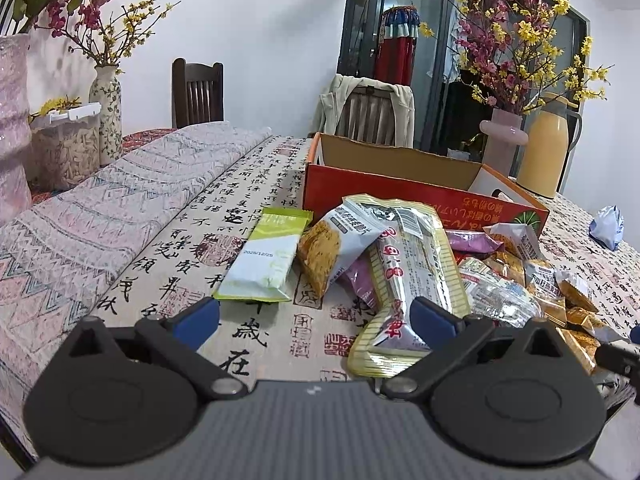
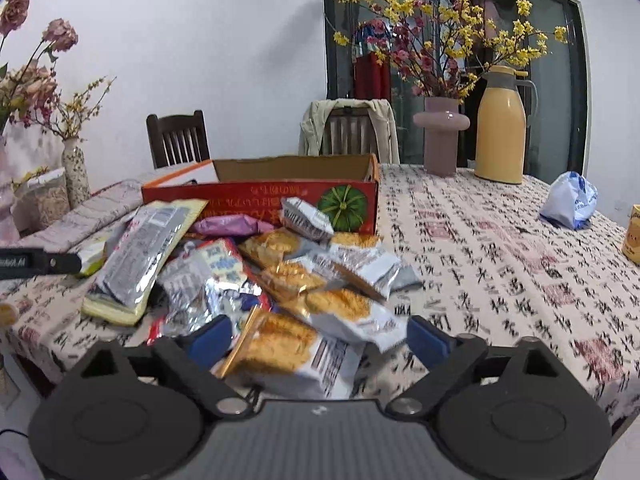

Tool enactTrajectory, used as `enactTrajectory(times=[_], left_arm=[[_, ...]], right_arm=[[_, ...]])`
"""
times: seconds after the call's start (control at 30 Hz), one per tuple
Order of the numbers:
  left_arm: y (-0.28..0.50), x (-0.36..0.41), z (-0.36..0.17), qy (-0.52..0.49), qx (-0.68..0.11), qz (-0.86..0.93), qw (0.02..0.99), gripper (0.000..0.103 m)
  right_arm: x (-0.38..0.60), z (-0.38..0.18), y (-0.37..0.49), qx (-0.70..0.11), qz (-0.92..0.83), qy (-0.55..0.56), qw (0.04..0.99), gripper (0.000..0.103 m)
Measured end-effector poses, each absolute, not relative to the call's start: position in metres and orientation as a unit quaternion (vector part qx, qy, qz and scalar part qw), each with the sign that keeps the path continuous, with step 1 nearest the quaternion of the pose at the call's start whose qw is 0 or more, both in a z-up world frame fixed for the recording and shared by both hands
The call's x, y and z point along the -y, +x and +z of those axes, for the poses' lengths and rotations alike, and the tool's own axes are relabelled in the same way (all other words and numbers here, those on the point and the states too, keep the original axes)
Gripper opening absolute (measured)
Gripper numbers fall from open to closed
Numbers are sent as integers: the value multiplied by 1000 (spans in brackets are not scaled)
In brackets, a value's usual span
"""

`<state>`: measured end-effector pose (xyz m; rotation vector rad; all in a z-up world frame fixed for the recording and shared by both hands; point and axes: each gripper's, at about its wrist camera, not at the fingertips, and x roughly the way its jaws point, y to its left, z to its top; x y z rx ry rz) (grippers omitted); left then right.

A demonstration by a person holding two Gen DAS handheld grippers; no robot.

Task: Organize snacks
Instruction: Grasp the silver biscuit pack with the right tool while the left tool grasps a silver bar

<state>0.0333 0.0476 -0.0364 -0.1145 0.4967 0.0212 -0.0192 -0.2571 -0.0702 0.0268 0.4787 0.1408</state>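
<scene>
A pile of snack packets lies on the calligraphy tablecloth in front of an open red cardboard box, which also shows in the right wrist view. A green-and-white packet lies apart at the pile's left. A long yellow-edged packet lies just ahead of my left gripper, which is open and empty above the cloth. My right gripper is open, its jaws on either side of an orange-and-white cracker packet at the near edge of the pile. The long packet also shows in that view.
A folded patterned cloth lies at the left. Vases with flowers, a pink vase and a yellow thermos stand at the table's back. A blue-white bag lies at the right. Chairs stand behind the table.
</scene>
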Motion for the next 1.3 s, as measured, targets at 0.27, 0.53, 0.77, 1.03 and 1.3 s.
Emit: enactTrajectory(times=[0.27,0.53,0.77,1.03,1.3], left_arm=[[27,-50,-37,-60,-244,12,968,103],[27,-59,-40,-73,-249,18,966,103],[28,-61,-42,-77,-253,20,964,103],[27,-59,-43,-76,-255,18,964,103],[34,-54,-42,-73,-265,14,961,103]], right_arm=[[244,-75,-19,-275,87,19,957,82],[248,-80,4,-297,60,66,951,76],[233,-86,4,-288,42,22,957,72],[235,-84,1,-275,52,24,960,50],[231,-73,-11,-236,90,20,967,47]])
